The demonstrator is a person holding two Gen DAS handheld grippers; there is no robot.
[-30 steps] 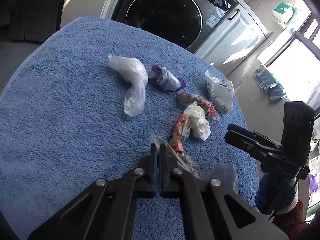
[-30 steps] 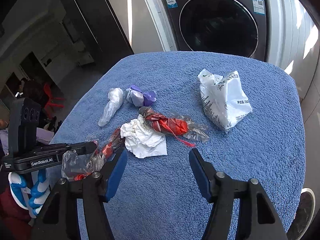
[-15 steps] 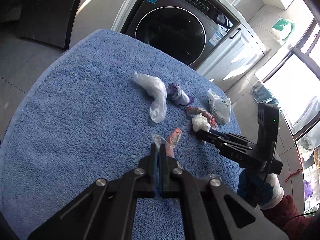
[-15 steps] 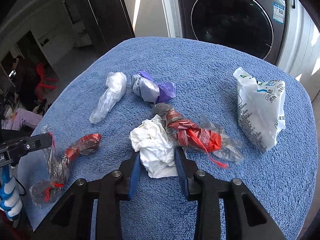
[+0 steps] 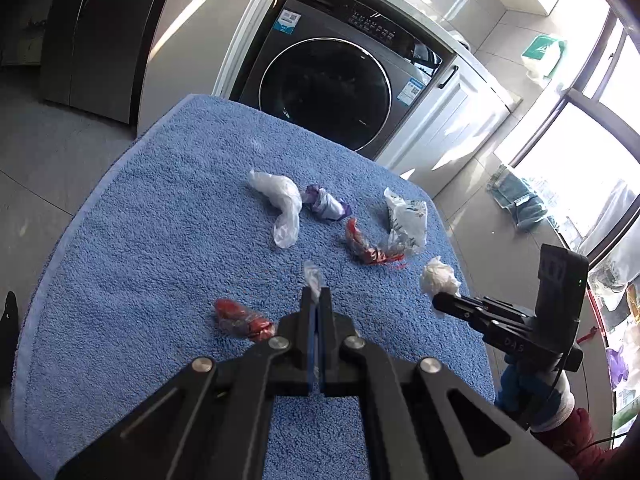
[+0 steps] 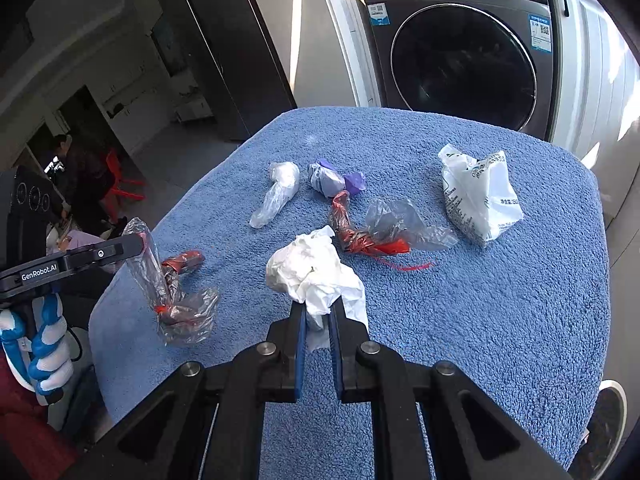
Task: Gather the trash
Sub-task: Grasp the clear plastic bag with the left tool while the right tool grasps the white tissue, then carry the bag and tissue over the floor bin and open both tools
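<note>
On the blue towel [image 5: 160,240] lies scattered trash. My left gripper [image 5: 316,292] is shut on a clear wrapper with red bits [image 5: 240,320], which dangles from it above the towel's near left side. In the right wrist view that wrapper [image 6: 172,292] hangs under the left gripper [image 6: 136,244]. My right gripper [image 6: 318,312] is shut on a crumpled white tissue [image 6: 312,268], held just off the towel. Left lying are a clear bag [image 6: 278,190], a purple wrapper [image 6: 332,178], a red and clear wrapper [image 6: 372,232] and a white printed bag [image 6: 478,196].
A dark front-loading washing machine [image 5: 332,88] stands right behind the towel-covered table. Grey tiled floor [image 5: 48,168] drops away to the left, bright windows are at the right. A gloved hand [image 6: 40,352] grips the left handle. A person [image 6: 76,160] sits far off by a red chair.
My right gripper closed on the white tissue and lifted it off the red wrapper. My left gripper rose and drew back, carrying the clear wrapper with it.
</note>
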